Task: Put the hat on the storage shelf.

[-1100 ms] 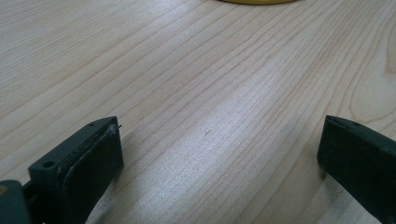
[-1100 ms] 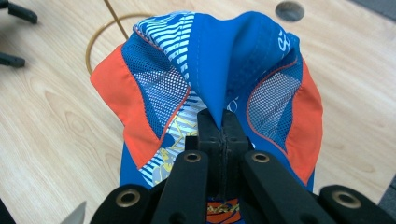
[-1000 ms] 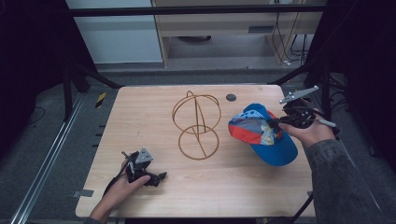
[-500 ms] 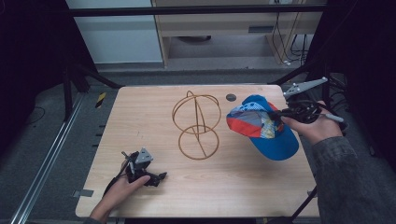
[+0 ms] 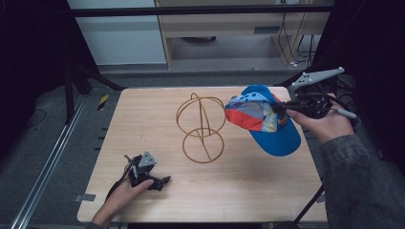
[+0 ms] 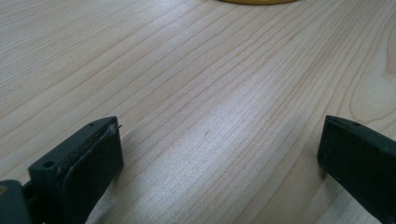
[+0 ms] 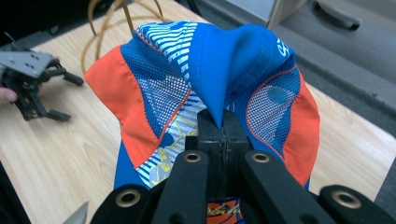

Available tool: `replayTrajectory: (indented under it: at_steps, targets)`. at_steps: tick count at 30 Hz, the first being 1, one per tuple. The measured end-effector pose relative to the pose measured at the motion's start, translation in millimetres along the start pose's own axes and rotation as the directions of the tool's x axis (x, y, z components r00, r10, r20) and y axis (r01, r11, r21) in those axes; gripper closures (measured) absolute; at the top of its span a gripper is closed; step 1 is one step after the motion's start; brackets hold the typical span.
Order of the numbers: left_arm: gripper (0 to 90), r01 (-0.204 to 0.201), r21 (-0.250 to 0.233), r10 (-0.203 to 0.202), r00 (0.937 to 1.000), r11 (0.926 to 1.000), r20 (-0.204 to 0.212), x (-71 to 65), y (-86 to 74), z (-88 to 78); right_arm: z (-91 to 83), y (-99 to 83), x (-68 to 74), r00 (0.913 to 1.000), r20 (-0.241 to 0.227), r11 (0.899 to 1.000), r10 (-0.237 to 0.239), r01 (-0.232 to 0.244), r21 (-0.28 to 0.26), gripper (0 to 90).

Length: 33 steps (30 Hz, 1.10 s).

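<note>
Cap (image 5: 267, 121) fabric is what we have pinched in our right gripper (image 5: 282, 108), which we hold raised at the far right of the wooden table (image 5: 239, 191), our right hand (image 5: 325, 121) wrapped around its body and the forearm coming in from the lower right. In the right gripper view the two black jaws are pressed together on a fold of blue cloth at the cap's crown (image 7: 219, 70), and the rest of the cap, with its orange panels, white mesh and striped print, hangs in front of and below them. From the high view the cap is off the tabletop, its blue brim (image 5: 279, 140) drooping down toward the table's right side, and it hangs just beside the right edge of the golden wire stand (image 5: 200, 126), which is upright near the middle of the table; we cannot tell whether cap and wire touch. Our left gripper (image 5: 153, 180) rests low at the near left corner, our left hand (image 5: 122, 195) lying on the table behind it. In the left gripper view its jaws stand wide apart over bare wood grain, holding nothing, with a sliver of the yellow stand base (image 6: 254, 1) at the top edge.
</note>
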<state>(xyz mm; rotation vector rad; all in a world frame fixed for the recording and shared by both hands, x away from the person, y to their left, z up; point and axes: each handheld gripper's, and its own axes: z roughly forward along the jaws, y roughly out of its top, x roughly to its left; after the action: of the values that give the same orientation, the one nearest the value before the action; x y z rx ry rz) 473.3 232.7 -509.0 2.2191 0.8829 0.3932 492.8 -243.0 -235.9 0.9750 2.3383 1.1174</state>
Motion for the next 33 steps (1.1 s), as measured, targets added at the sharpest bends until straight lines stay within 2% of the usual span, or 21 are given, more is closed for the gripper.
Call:
replayTrajectory:
  at_steps: [4, 12, 19, 33]
  targets:
    - [0.0, -0.001, 0.002, 0.001, 1.0, 1.0, 0.001, 0.1, 0.1, -0.1, -6.6, 8.3, 6.2, 0.9996, 0.009, 0.999, -0.027, 0.027, -0.017, 90.0]
    - [0.0, 0.0, 0.002, 0.0, 1.0, 1.0, 0.001, 0.1, 0.0, -0.1, -14.6, 16.1, 11.2, 0.9991, 0.025, 0.998, -0.035, 0.036, -0.054, 90.0]
    - [0.0, 0.0, 0.002, 0.0, 1.0, 1.0, 0.001, 0.1, 0.1, -0.1, -13.0, 18.4, 10.0, 0.9993, 0.026, 0.997, -0.027, 0.028, -0.075, 90.0]
    - [0.0, 0.0, 0.002, 0.0, 1.0, 1.0, 0.001, 0.1, 0.1, -0.1, -9.4, 31.3, 10.3, 0.9987, 0.035, 0.996, -0.038, 0.041, -0.073, 90.0]
